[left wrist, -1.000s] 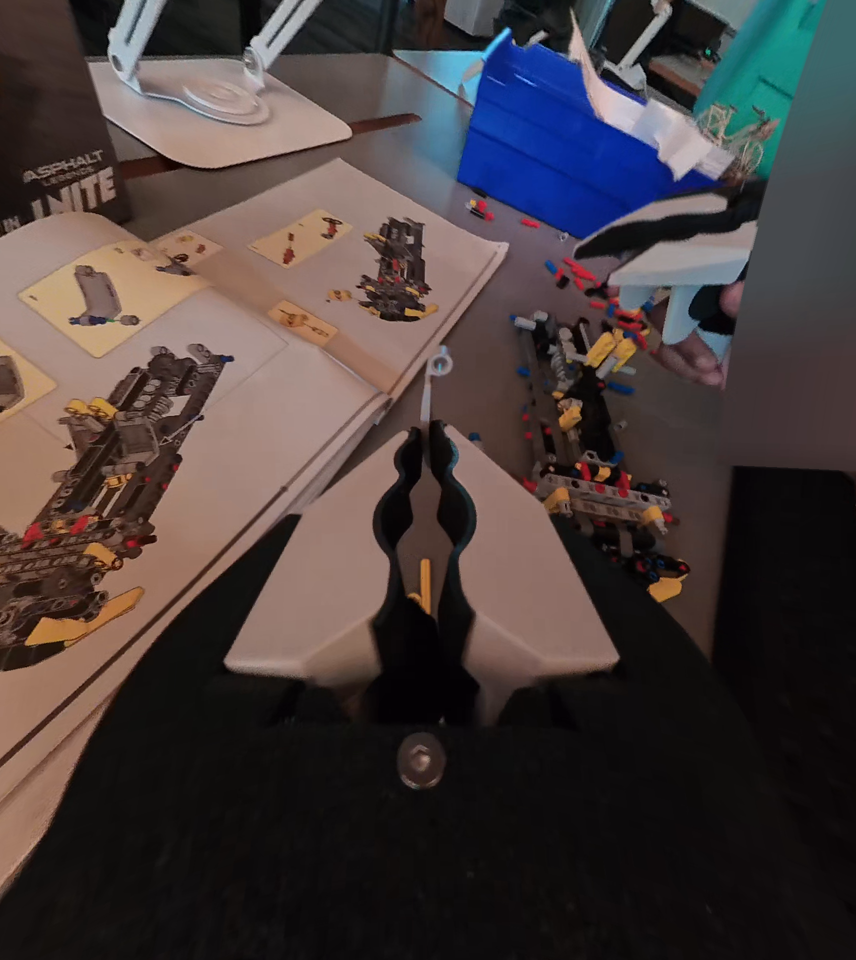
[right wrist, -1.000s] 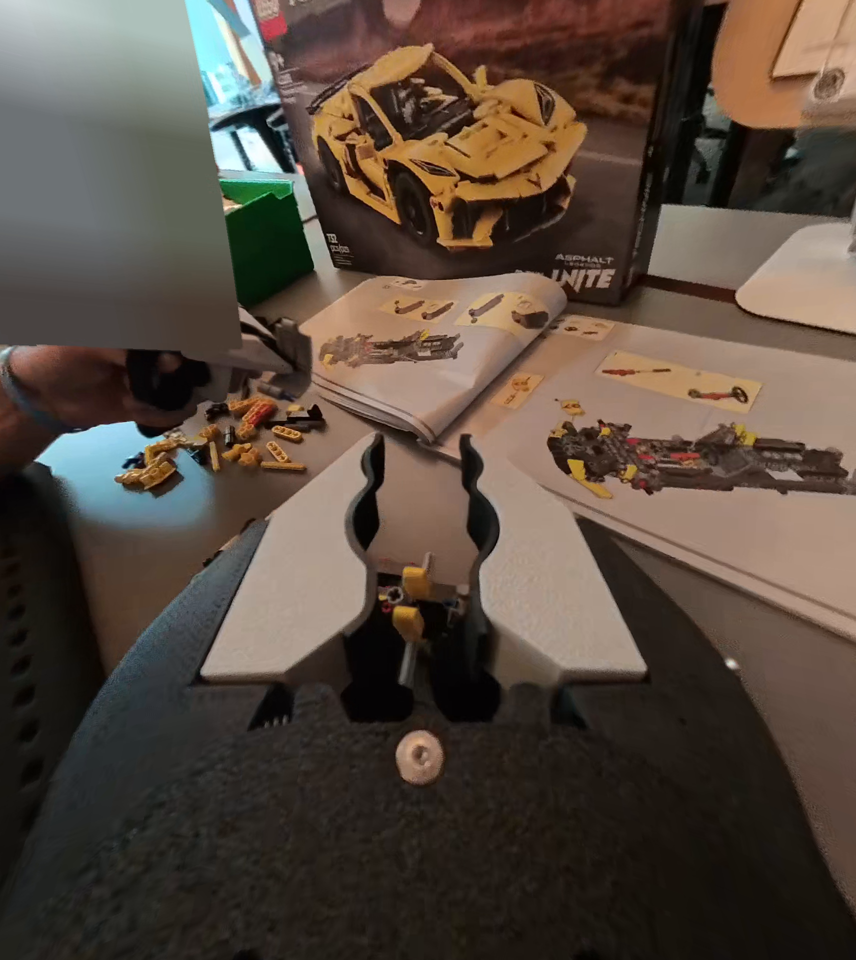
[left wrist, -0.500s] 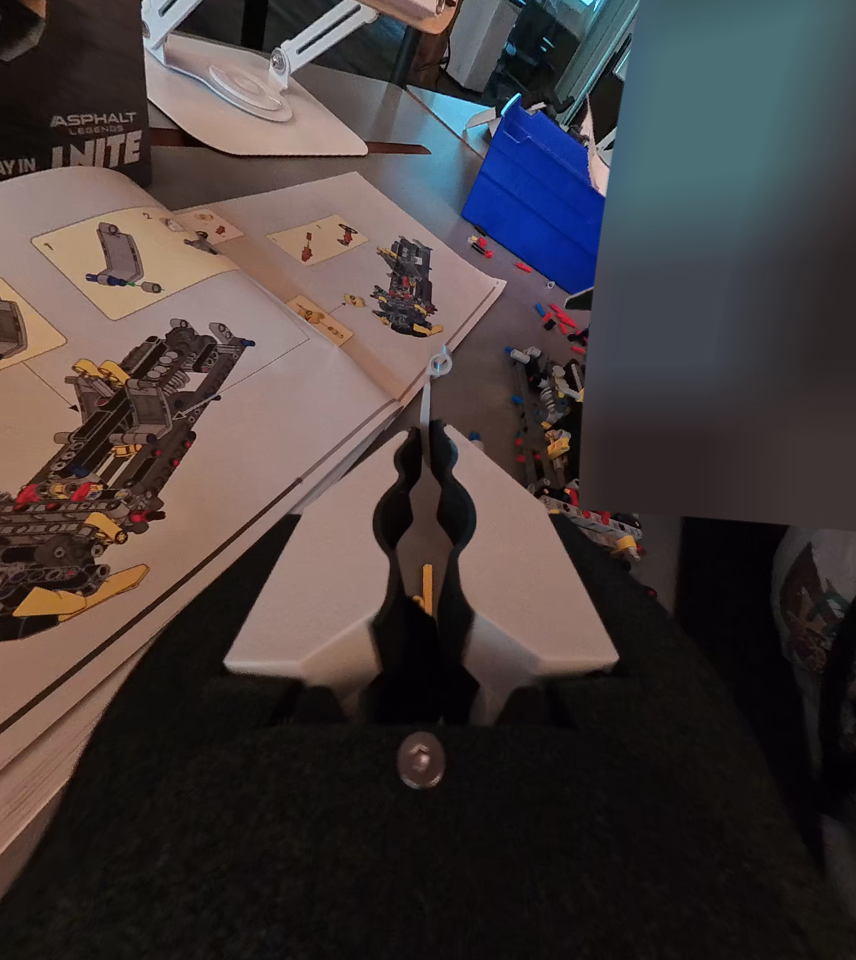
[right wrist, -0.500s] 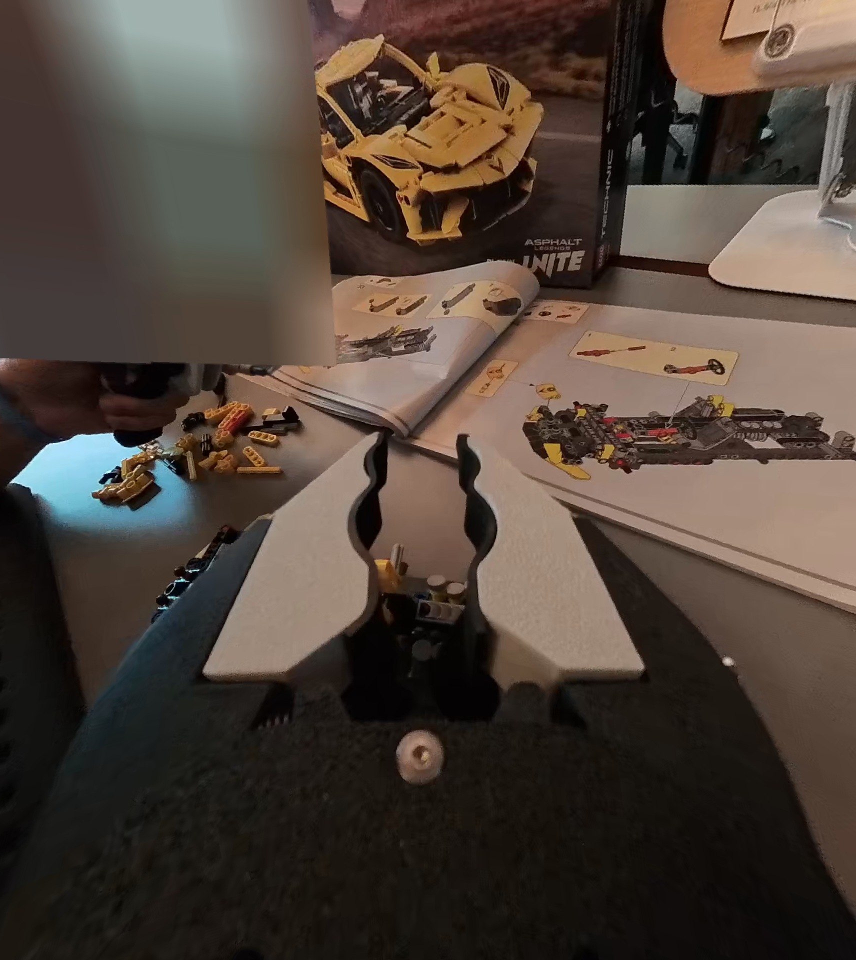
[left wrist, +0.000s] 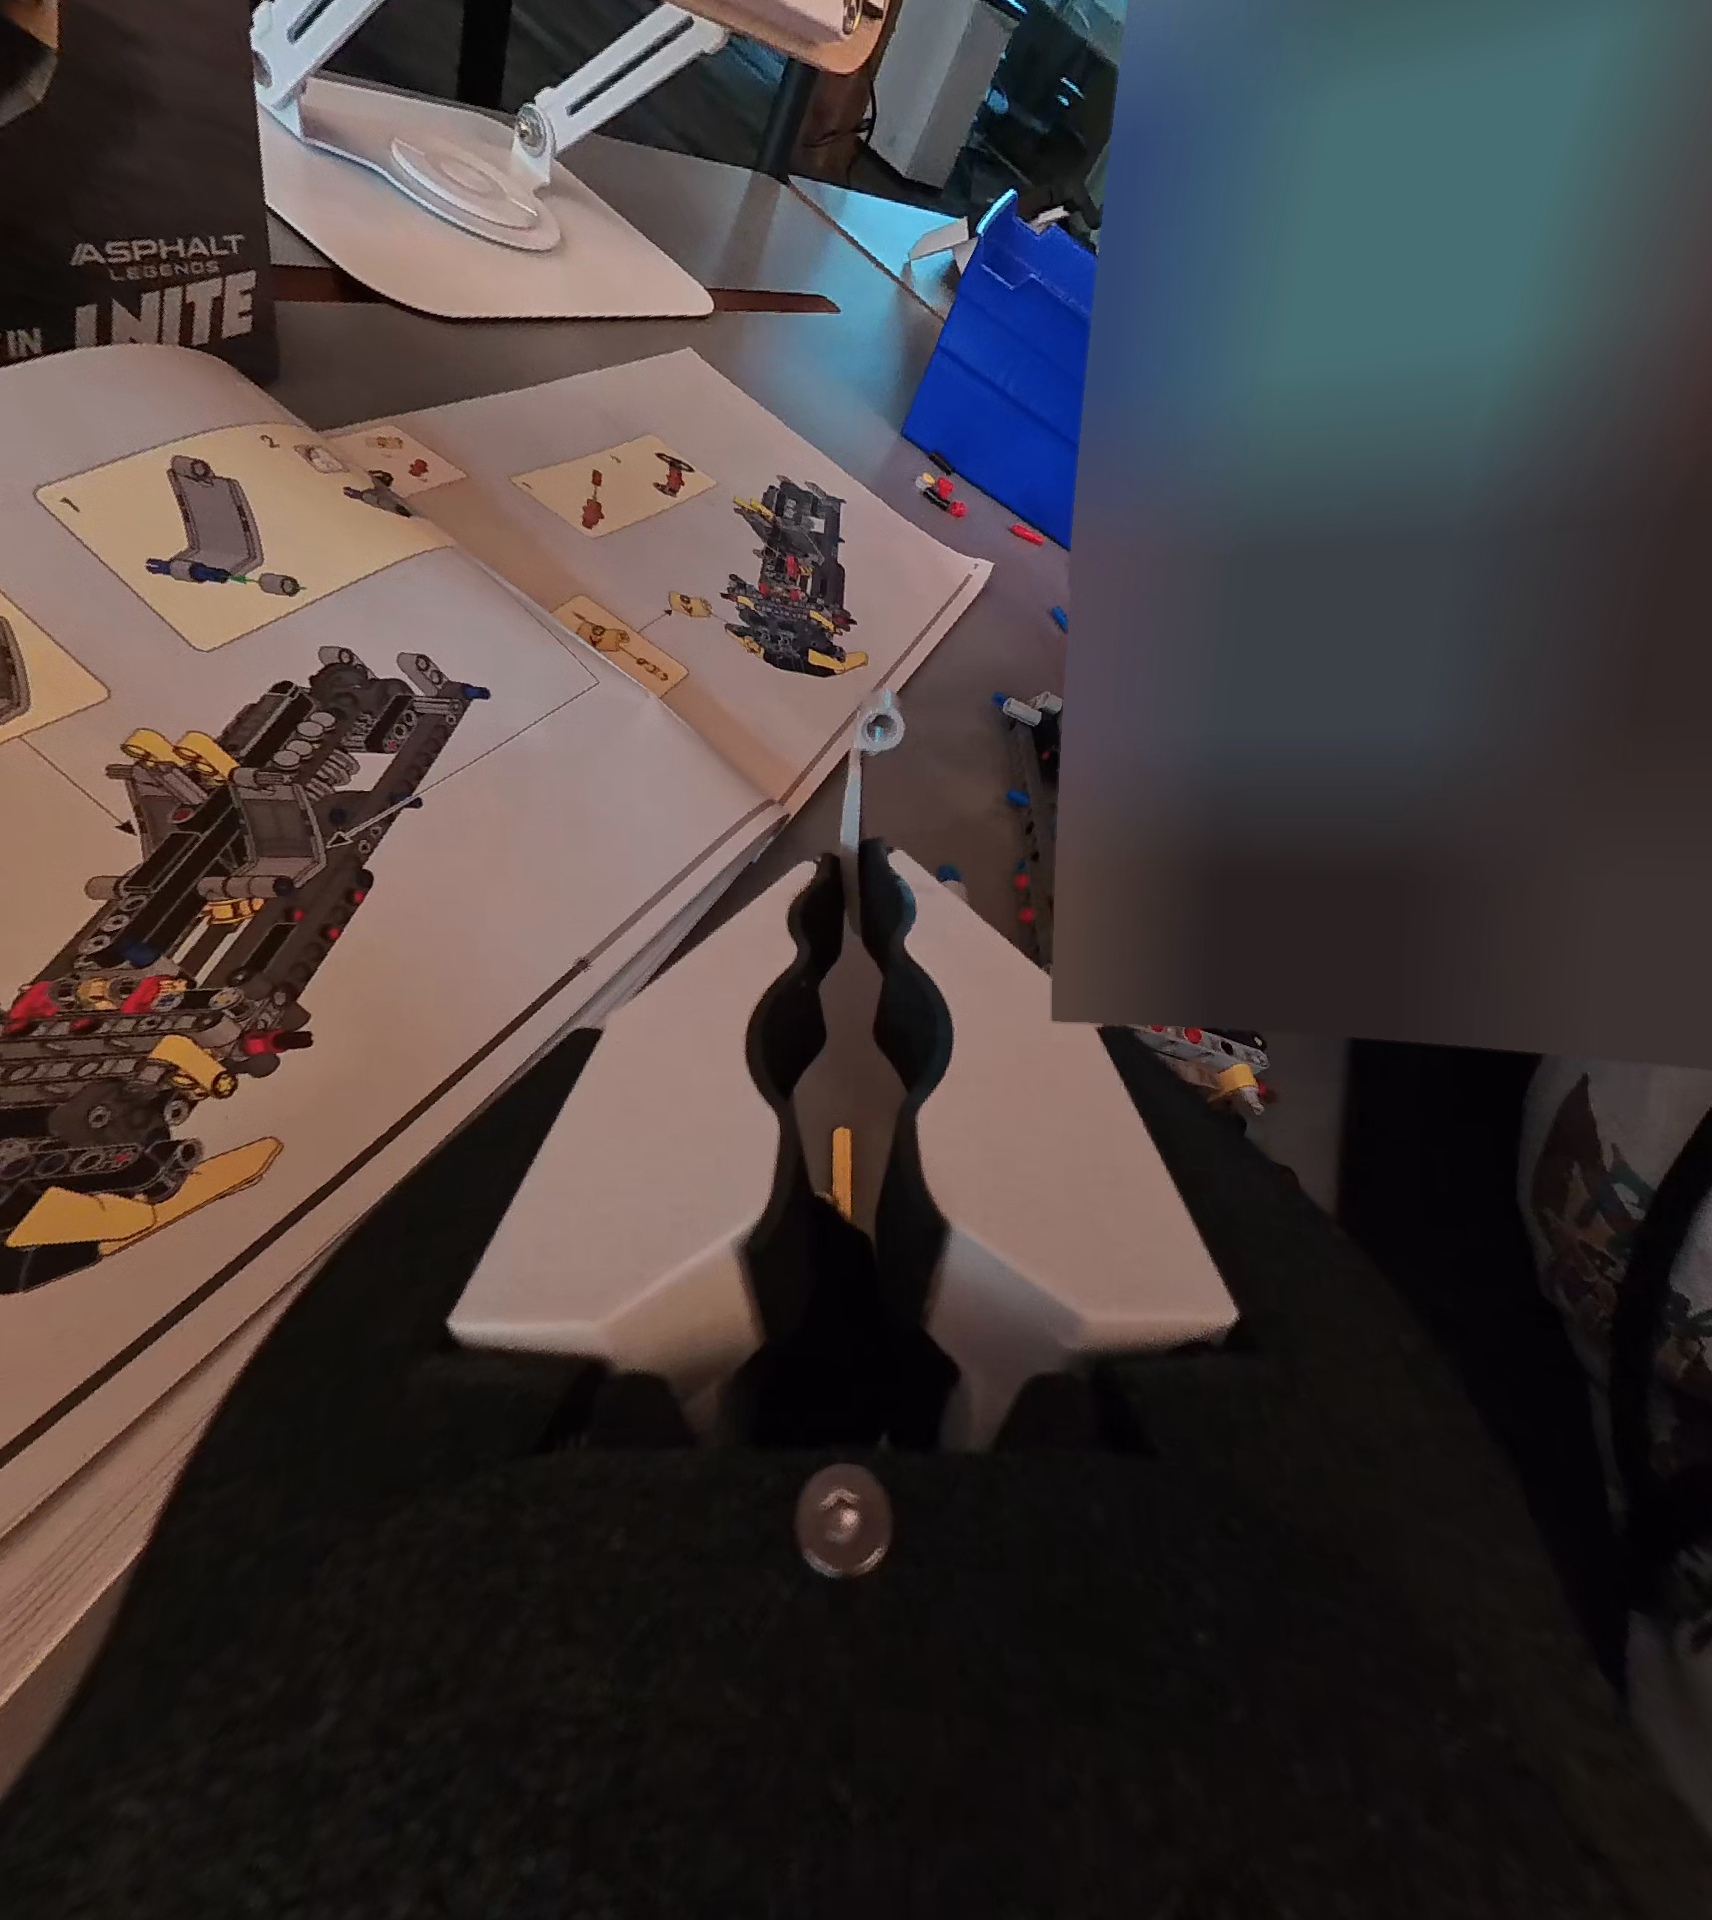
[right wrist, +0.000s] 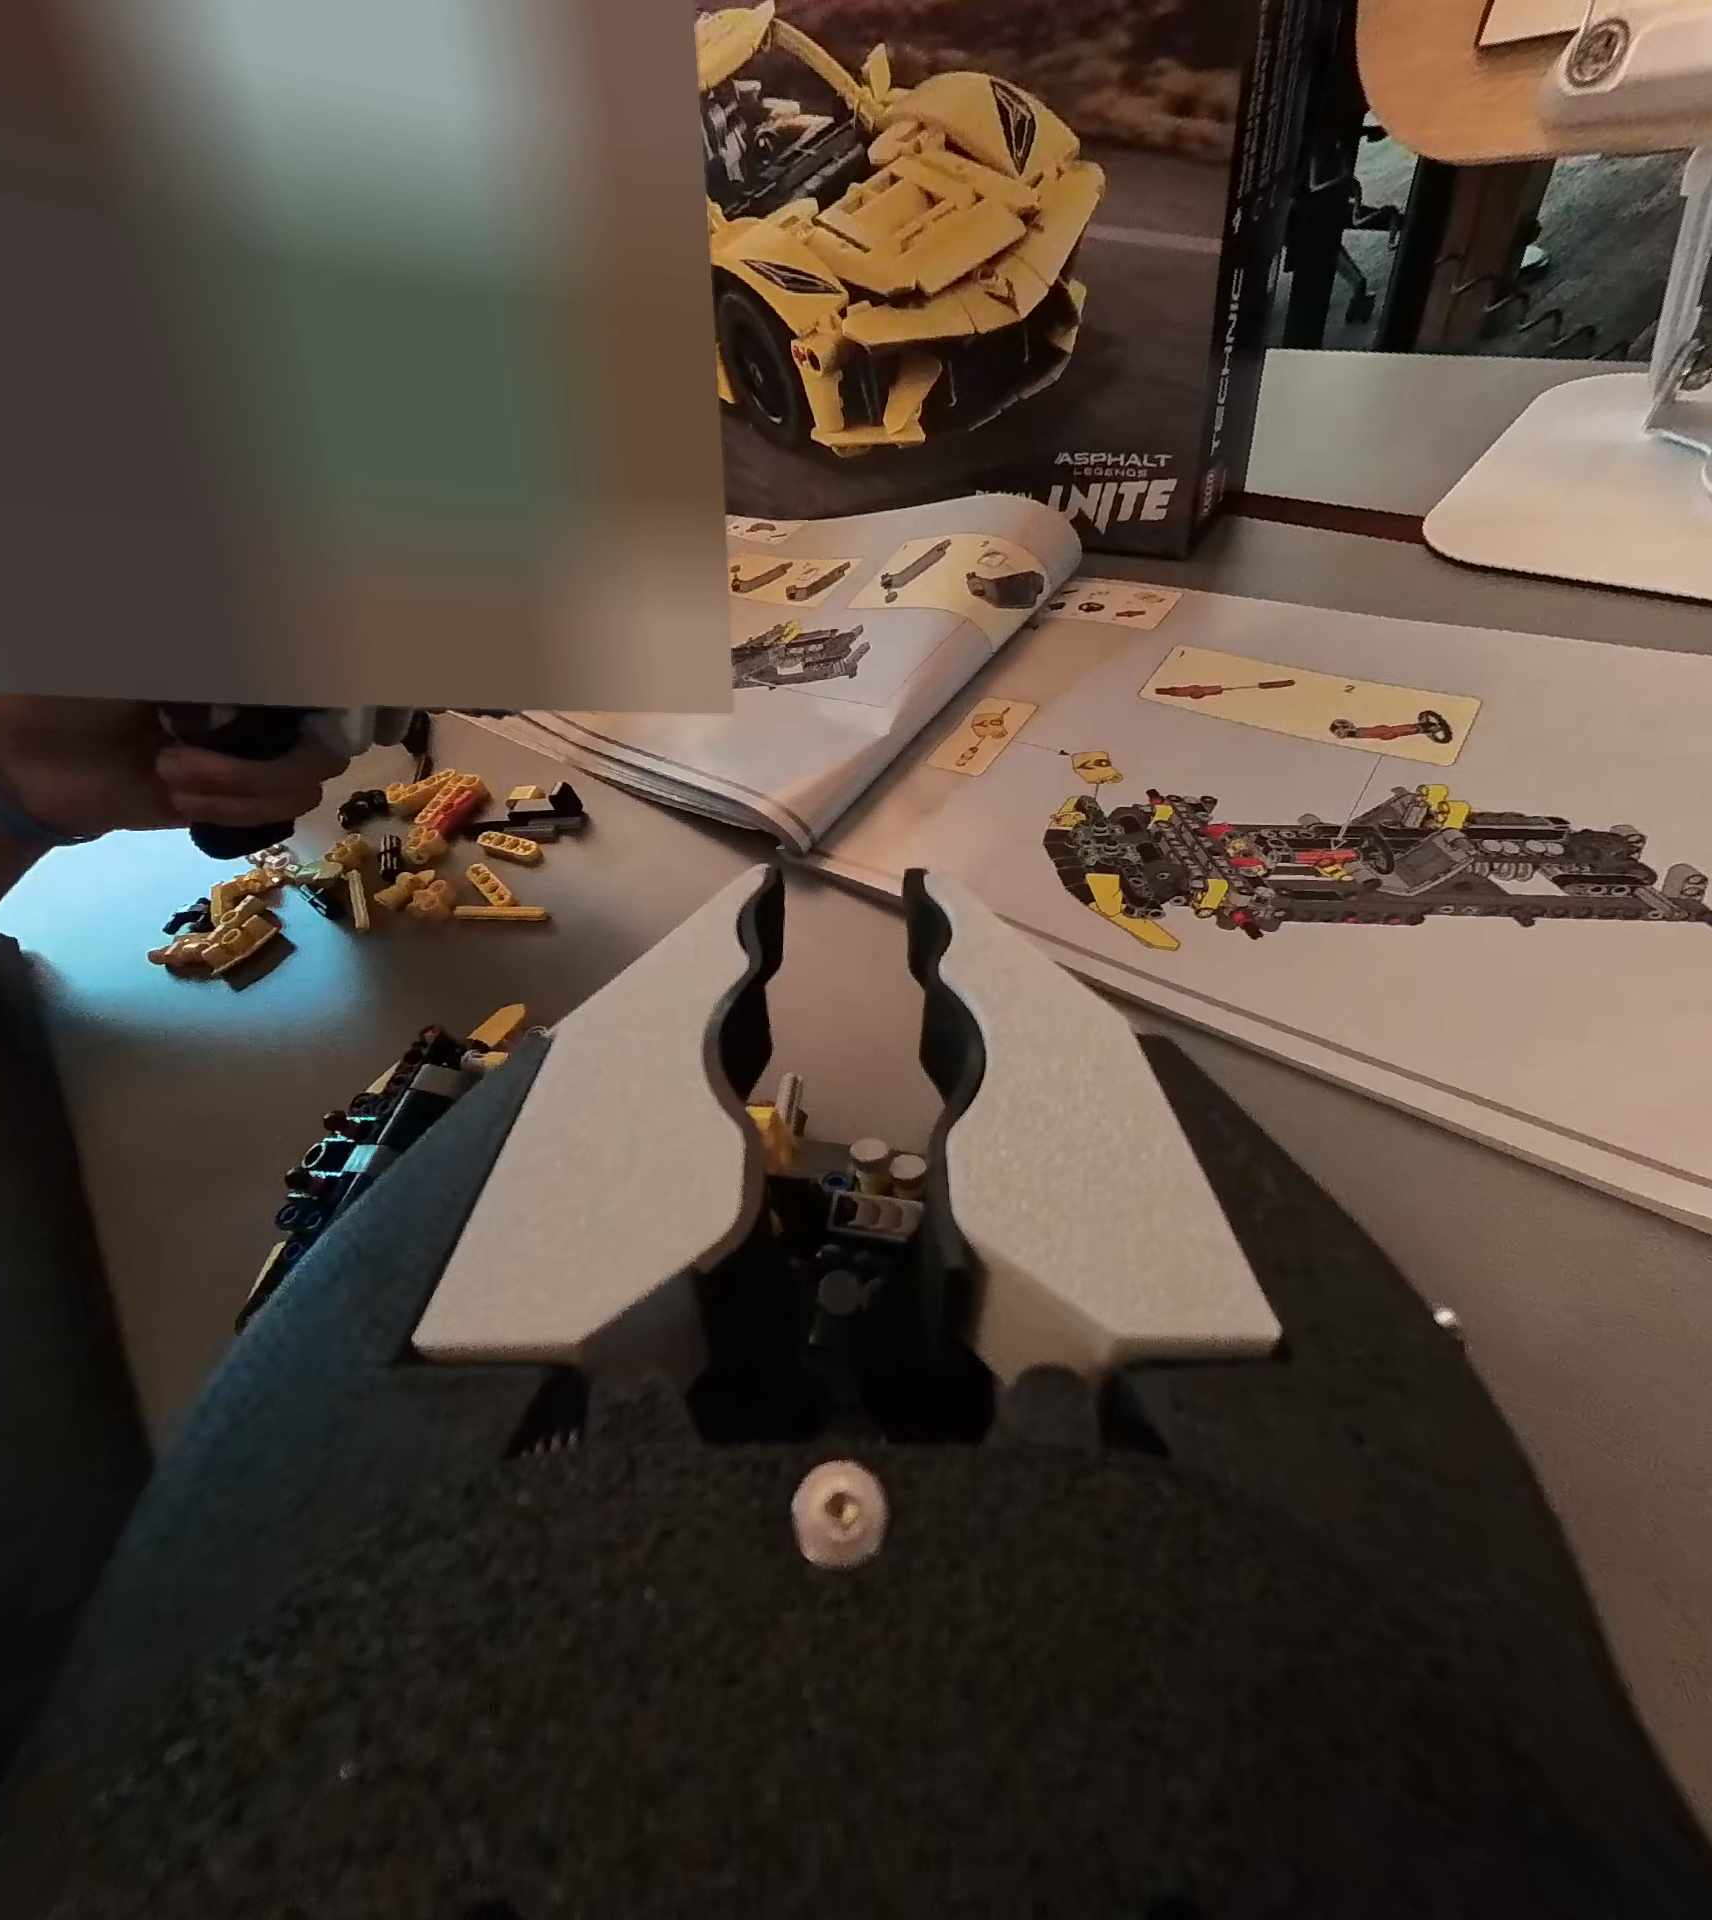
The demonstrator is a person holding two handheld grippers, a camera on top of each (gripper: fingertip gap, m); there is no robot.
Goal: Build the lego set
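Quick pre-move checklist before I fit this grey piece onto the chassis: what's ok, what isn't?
1. Left gripper shut on the grey piece: ok, pinched at the fingertips, its ring end sticking out.
2. Right gripper free: ok, jaws open, nothing between the tips.
3. Chassis position: ok, it lies under the right gripper.
4. Manual open at a chassis step: ok; whether it is the right step, cannot tell.
5. Where the piece goes on the chassis: cannot tell, mostly hidden by the fingers.
6. Loose parts out of the way: ok, off to the left on the table.
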